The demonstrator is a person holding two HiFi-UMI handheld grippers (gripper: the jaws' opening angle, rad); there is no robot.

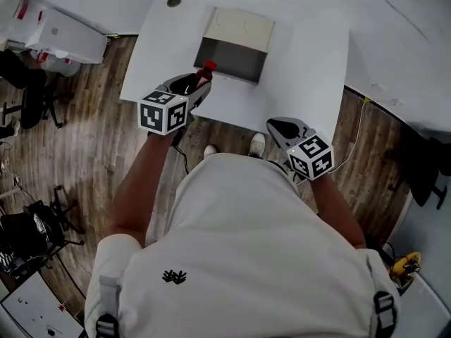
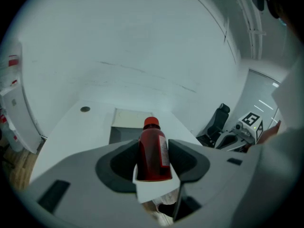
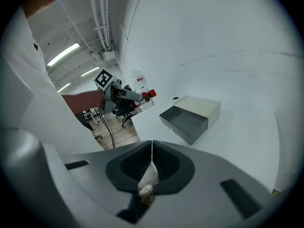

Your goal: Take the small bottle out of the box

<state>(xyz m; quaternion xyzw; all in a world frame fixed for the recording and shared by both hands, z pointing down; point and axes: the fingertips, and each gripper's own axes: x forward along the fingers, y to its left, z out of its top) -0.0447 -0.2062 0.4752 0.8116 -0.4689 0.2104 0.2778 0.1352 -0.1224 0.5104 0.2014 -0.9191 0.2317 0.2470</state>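
Left gripper (image 1: 194, 89) clamps small red bottle (image 2: 153, 150) by body, cap up, over near edge of table (image 1: 310, 69), clear of open box (image 1: 239, 28). Right gripper (image 3: 151, 151) closed, empty. Extraction looks done. Next: stand bottle on table, release.

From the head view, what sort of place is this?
Likely an office or lab workroom: a white table, a black office chair on a wood floor, and strip lights overhead.
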